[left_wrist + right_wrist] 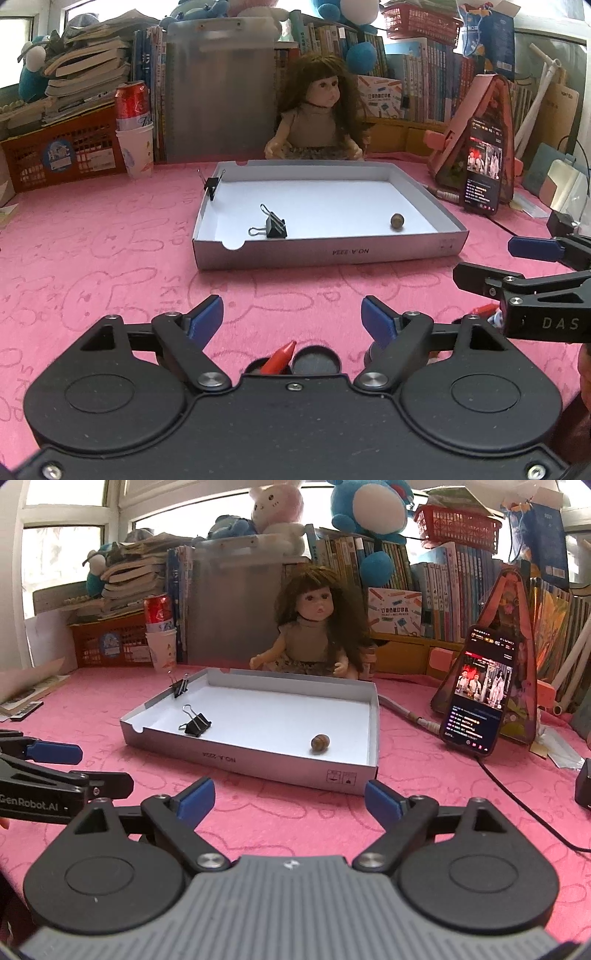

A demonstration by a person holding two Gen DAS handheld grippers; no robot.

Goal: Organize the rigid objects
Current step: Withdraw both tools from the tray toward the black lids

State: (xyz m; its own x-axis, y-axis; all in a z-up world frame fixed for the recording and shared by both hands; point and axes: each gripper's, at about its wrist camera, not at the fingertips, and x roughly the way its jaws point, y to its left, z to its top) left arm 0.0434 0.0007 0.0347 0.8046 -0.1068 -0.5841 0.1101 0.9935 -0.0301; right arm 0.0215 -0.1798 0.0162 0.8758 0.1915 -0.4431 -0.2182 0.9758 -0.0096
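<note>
A shallow white box lid lies on the pink cloth. Inside it are a black binder clip and a small brown nut. A second binder clip is clipped on its far left wall. My left gripper is open and empty, in front of the lid. Below it lie a red crayon and a dark round disc. My right gripper is open and empty, in front of the lid's right corner.
A doll sits behind the lid. A phone leans on a pink stand at the right, with a cable over the cloth. A red can in a paper cup and an orange crate stand at back left.
</note>
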